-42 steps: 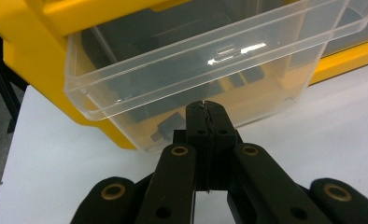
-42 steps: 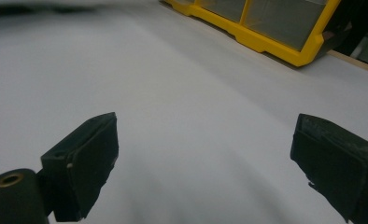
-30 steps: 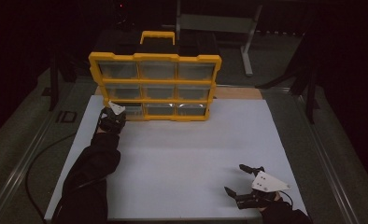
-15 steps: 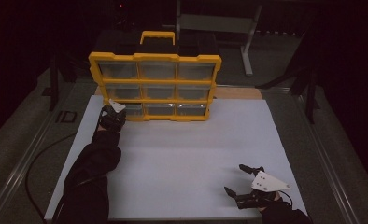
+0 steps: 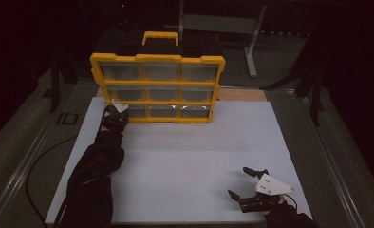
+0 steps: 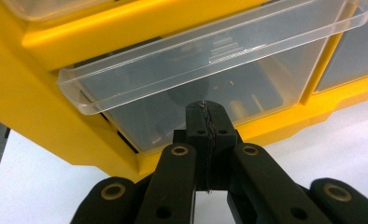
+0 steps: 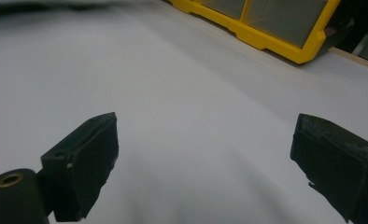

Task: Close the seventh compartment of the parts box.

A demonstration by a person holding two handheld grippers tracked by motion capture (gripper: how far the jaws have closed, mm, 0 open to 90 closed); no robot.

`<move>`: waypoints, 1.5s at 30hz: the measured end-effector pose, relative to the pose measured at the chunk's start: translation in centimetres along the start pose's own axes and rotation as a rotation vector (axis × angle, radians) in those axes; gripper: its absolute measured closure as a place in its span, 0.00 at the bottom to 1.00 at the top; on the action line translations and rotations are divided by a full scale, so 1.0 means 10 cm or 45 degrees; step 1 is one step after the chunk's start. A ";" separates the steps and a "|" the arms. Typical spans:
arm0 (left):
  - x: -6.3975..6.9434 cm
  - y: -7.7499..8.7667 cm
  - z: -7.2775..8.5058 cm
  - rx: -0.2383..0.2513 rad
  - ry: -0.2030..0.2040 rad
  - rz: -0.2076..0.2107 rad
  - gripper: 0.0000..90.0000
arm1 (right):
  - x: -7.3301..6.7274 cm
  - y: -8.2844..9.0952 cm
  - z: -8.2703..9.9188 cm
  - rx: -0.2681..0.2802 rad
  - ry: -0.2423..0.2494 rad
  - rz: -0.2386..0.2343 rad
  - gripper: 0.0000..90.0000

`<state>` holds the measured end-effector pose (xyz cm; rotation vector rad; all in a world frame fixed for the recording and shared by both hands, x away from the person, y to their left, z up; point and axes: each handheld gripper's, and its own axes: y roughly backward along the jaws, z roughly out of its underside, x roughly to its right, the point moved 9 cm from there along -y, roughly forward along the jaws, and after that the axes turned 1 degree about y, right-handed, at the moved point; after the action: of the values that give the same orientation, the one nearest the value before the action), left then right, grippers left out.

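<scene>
A yellow organizer (image 5: 157, 88) with several clear drawers stands upright at the back of the white mat (image 5: 199, 152). My left gripper (image 5: 115, 110) is at its bottom-left drawer (image 5: 130, 111). In the left gripper view the jaws are shut, pad against pad, and my left gripper (image 6: 206, 109) has its tips at the front wall of that clear drawer (image 6: 196, 70), which sticks out a little from the yellow frame (image 6: 46, 112). I cannot tell whether anything is pinched between the pads. My right gripper (image 5: 238, 181) rests near the mat's front right, open with nothing between its fingers (image 7: 84, 163).
The organizer's corner (image 7: 275, 28) shows far ahead in the right gripper view. A black cable (image 5: 38, 166) runs along the left of the mat. Metal stand legs (image 5: 251, 42) are behind the table. A wooden strip (image 5: 242, 94) lies behind the mat at the right.
</scene>
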<state>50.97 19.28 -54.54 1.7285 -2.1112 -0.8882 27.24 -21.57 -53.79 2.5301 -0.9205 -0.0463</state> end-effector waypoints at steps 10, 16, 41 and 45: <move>0.00 -0.04 -0.02 -0.005 -0.010 -0.012 0.99 | 0.01 0.00 0.00 0.003 0.002 -0.001 0.09; 0.00 -0.04 -0.02 -0.010 0.007 -0.006 0.99 | 0.01 0.00 0.00 -0.002 -0.002 0.000 0.09; 0.22 0.05 0.04 -0.060 0.085 0.057 0.67 | 0.01 0.00 0.01 -0.007 0.003 0.010 0.09; 0.24 0.07 0.05 -0.071 0.094 0.072 0.58 | 0.01 0.00 0.01 -0.008 0.002 0.012 0.09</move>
<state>49.48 17.23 -54.91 1.6403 -2.0579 -0.8460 27.35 -21.67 -53.84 2.5197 -0.9305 -0.0440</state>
